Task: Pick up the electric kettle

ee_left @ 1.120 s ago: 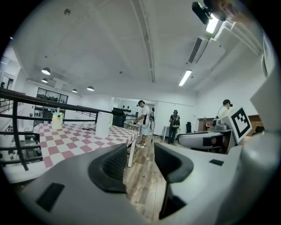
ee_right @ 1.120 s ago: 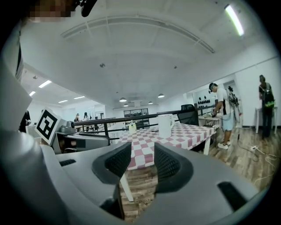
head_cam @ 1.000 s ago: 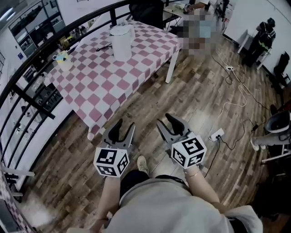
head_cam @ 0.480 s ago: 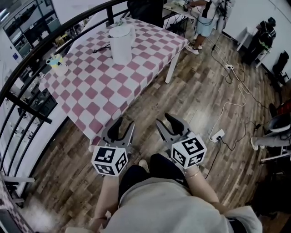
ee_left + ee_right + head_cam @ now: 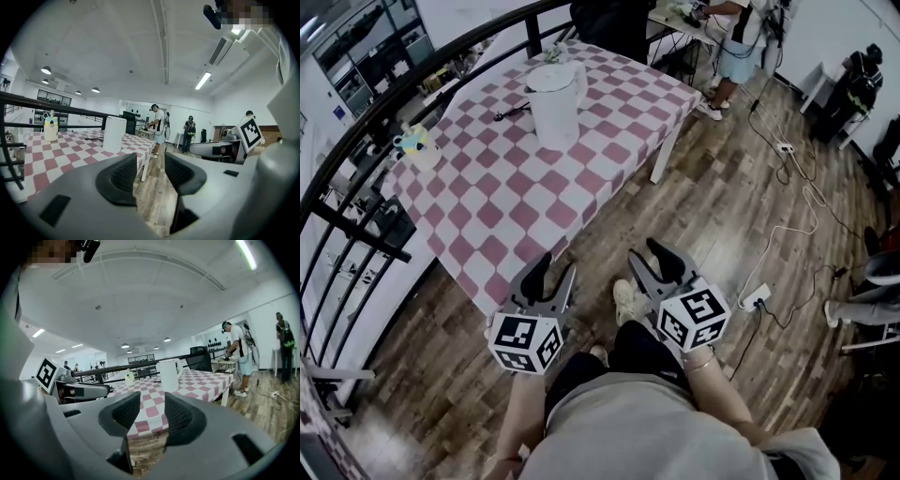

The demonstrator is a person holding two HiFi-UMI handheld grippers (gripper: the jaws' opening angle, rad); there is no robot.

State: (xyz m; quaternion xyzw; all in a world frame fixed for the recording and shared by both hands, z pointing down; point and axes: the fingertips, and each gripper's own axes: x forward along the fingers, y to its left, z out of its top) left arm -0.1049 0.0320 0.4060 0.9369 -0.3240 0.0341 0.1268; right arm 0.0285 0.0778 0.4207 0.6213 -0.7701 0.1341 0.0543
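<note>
The white electric kettle (image 5: 554,103) stands upright at the far part of a table with a pink-and-white checked cloth (image 5: 516,202). It also shows far off in the left gripper view (image 5: 114,134) and in the right gripper view (image 5: 168,375). My left gripper (image 5: 551,276) hangs just off the table's near corner, open, with nothing between its jaws (image 5: 150,168). My right gripper (image 5: 656,263) is beside it over the wooden floor, also open and empty (image 5: 146,411). Both are well short of the kettle.
A small yellow-and-white container (image 5: 417,145) and a black cable (image 5: 512,113) lie on the table. A black railing (image 5: 356,122) runs along its left side. A power strip (image 5: 756,300) and cords lie on the floor at right. People stand at the far end (image 5: 741,42).
Both grippers have moved forward toward the table, and the table and kettle now sit nearer in the head view. The jaws stand as before.
</note>
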